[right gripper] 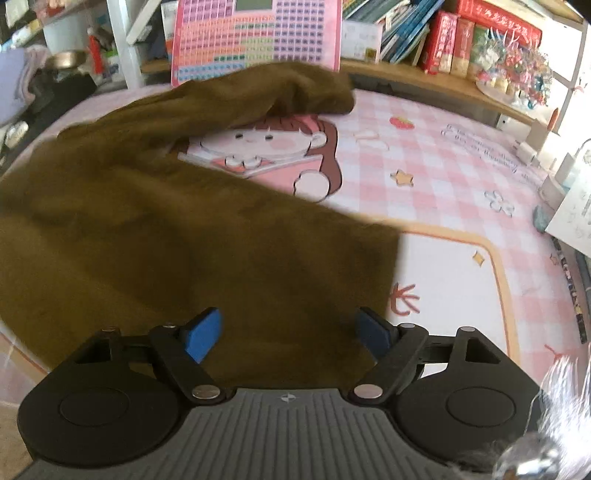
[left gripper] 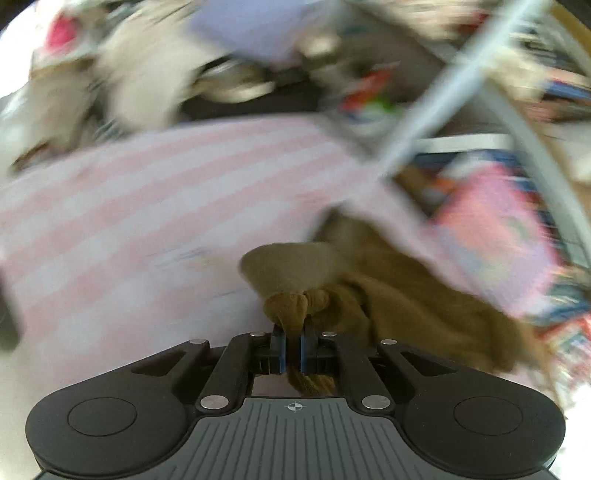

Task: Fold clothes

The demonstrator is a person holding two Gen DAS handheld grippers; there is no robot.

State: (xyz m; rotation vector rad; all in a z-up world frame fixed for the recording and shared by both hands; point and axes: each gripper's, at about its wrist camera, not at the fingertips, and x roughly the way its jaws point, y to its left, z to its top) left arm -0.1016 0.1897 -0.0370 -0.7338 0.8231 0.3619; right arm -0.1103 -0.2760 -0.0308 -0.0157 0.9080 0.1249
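We hold two grippers over a pink checked mat [right gripper: 443, 177] printed with a cartoon girl [right gripper: 273, 147]. The left gripper [left gripper: 293, 328] has its jaws pinched tight on a bunched fold of the olive-brown garment [left gripper: 424, 306]; the cloth wads up just beyond the blue pads [left gripper: 306, 347], and a short tail of it hangs behind them toward the gripper body. From this grip the garment trails away toward 3 o'clock in the left wrist view, lying over the mat. That view is strongly motion-blurred, so we cannot identify the background objects beyond a pale slanted bar [left gripper: 454, 81] at 1 o'clock. The right gripper [right gripper: 288, 334] has its jaws spread wide, with the blue pads [right gripper: 203, 334] standing clear of the cloth on both sides; nothing is clamped between them. In the right wrist view the olive-brown garment [right gripper: 147, 229] covers the mat from 9 o'clock to the centre, directly under and ahead of the open jaws, and one sleeve-like part [right gripper: 295, 88] reaches to 12 o'clock, overlapping the top of the cartoon girl. We cannot tell the garment type. Behind the mat, a pink chart board [right gripper: 258, 33] stands at 12 o'clock, and books [right gripper: 443, 40] line a shelf at 1 o'clock.
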